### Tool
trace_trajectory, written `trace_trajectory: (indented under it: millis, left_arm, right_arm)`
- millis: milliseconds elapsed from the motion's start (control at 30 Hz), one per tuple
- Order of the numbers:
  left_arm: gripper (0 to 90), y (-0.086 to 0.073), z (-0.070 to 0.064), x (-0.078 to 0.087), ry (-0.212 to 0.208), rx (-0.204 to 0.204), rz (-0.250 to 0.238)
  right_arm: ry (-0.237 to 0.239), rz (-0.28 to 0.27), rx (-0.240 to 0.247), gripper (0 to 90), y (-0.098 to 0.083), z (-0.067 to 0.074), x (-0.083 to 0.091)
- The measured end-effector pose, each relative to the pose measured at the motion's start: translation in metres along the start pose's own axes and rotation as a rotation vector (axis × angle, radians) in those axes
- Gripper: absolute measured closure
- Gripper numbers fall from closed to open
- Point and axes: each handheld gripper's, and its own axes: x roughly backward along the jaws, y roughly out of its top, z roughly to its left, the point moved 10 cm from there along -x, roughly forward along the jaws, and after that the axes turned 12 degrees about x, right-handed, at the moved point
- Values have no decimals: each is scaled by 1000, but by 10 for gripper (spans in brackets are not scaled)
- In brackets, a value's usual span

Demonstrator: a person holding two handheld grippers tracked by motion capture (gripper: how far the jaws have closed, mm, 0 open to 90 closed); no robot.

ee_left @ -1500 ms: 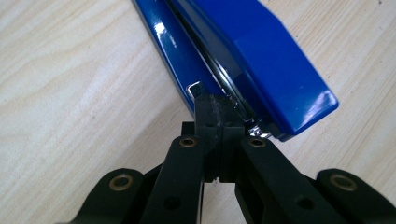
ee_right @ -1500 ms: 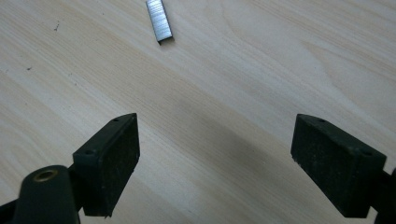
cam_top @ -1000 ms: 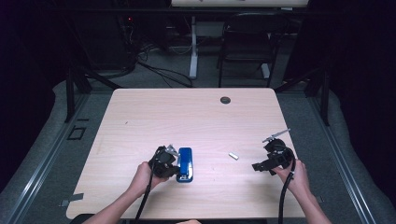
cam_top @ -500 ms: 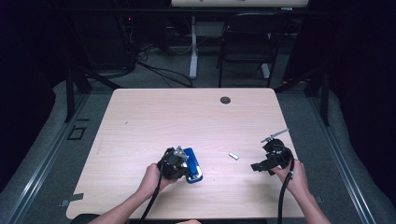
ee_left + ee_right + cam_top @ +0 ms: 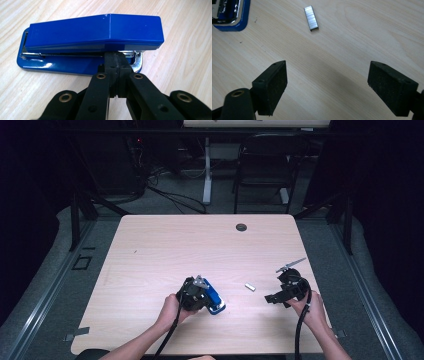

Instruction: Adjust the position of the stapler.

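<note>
Wooden table point(image 5: 150, 250): stapler point(image 5: 95, 35) seemingly touches closed left gripper point(image 5: 117, 65).

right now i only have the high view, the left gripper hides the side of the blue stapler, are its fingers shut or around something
Observer: In the left gripper view the left gripper has its fingers shut together, tips pushed against the side of the blue stapler, just under the top arm near the metal end. They grip nothing.
Operator: is the stapler open or closed
Observer: Closed, lying flat on the table, top arm down over the base.
Operator: whats the small bright thing between the hands
Observer: In the right gripper view it is a strip of staples, lying loose on the wood.
Operator: right fingers near it?
Observer: The right gripper is open wide, and the strip lies well ahead of its fingers, untouched.
</note>
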Motion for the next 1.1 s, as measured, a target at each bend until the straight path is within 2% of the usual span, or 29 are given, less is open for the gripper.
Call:
trace_trajectory:
  millis: [100, 367, 467, 500, 600, 633, 667, 733, 767, 833, 867, 900, 933, 967, 1000, 1033, 1067, 1100]
  left_arm:
    - [900, 4, -2, -3, -10, 7, -7]
    - [897, 7, -4, -6, -28, 13, -14]
    - [847, 7, -3, -6, -33, 13, -11]
    - [831, 7, -4, -4, -46, 13, 0]
    - [695, 5, -3, -2, -49, 18, 25]
    - [652, 3, 0, 0, -47, 32, 38]
    - [607, 2, 2, 1, -35, 33, 47]
    - [521, 2, 4, 3, -30, 38, 56]
    - [521, 1, 6, 5, -24, 38, 60]
    - [433, 1, 10, 10, 1, 37, 66]
    - [393, 0, 13, 14, 7, 38, 70]
    - [329, 0, 17, 18, 18, 41, 69]
    - [329, -1, 20, 21, 24, 45, 67]
    - [251, -3, 29, 29, 35, 60, 67]
    - [223, -3, 35, 34, 43, 71, 61]
    - [201, -3, 35, 34, 43, 71, 61]
    - [189, -4, 41, 39, 52, 80, 57]
    - [175, -6, 52, 47, 57, 101, 53]
  right_arm:
    - [4, -21, 2, 156, 5, 5, -1]
    - [30, -19, 19, 155, 13, 15, -4]
    - [30, -39, 19, 154, 18, 20, -5]
    - [39, -32, 35, 153, 18, 21, -5]
    - [44, -38, 37, 149, 21, 24, -6]
    - [49, -34, 52, 145, 23, 28, -7]
    - [46, -19, 68, 143, 23, 28, -7]
    - [50, -22, 65, 143, 25, 31, -7]
    - [53, -30, 74, 142, 27, 33, -9]
    - [61, -13, 96, 138, 29, 38, -9]
    - [68, -28, 95, 136, 32, 41, -11]
    - [72, -32, 104, 132, 36, 46, -12]
    - [72, -32, 104, 132, 36, 46, -12]
    - [74, -36, 111, 117, 39, 49, -14]
    - [75, -37, 122, 104, 41, 51, -14]
    - [75, -37, 122, 104, 41, 51, -14]
    - [79, -33, 130, 83, 43, 54, -16]
    - [77, -35, 137, 68, 45, 55, -17]
